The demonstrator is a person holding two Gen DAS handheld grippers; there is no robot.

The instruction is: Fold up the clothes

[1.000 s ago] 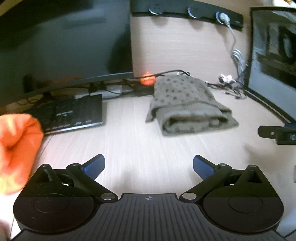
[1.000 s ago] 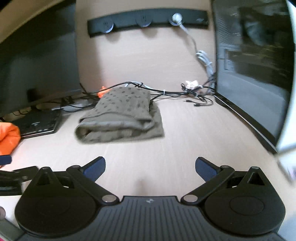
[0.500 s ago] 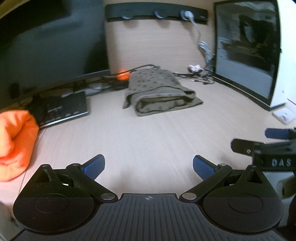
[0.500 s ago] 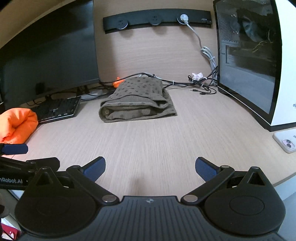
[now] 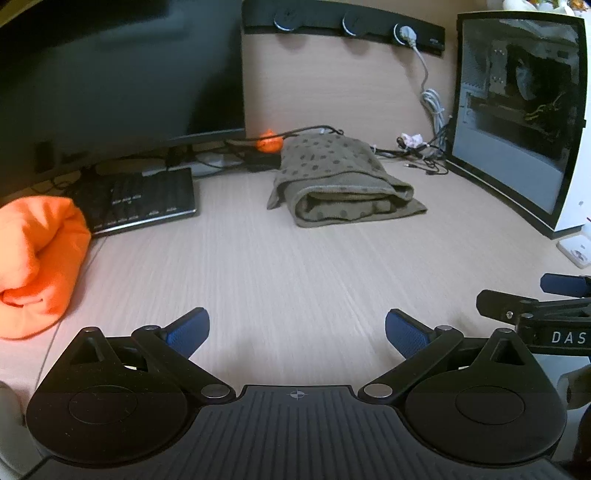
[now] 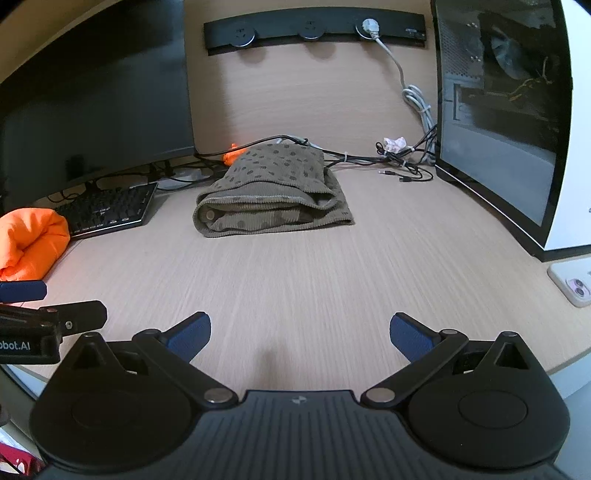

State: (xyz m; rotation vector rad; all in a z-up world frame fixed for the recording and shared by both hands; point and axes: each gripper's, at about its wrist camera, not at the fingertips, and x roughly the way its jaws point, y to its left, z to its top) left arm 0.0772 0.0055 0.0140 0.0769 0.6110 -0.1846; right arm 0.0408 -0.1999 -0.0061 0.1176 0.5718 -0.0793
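Both hand-held grippers hover over the near edge of the desk (image 6: 295, 280) with nothing between their fingers: the left hand-held gripper (image 5: 297, 326) has its blue pads spread wide, and the right hand-held gripper (image 6: 300, 330) is spread just as wide. Pale wood-grain covers the desk, and a matching panel rises behind it, carrying a black socket strip (image 6: 314, 31) with one grey plug in it. A dark monitor (image 6: 96, 107) fills the back left and a glass-sided PC case (image 6: 498, 110) stands at the right. Folded into a thick bundle, the olive dotted garment (image 6: 273, 192) lies at the back centre of the desk, well apart from both grippers, with black cables (image 6: 369, 157) running just behind it. A keyboard (image 5: 144, 199) sits under the monitor, and an orange cloth (image 5: 37, 258) is bunched at the left edge beside it. Only the right wrist view shows a phone (image 6: 572, 286) at the desk's right edge, by the case. Only the left wrist view shows a white adapter (image 5: 578, 251) there.
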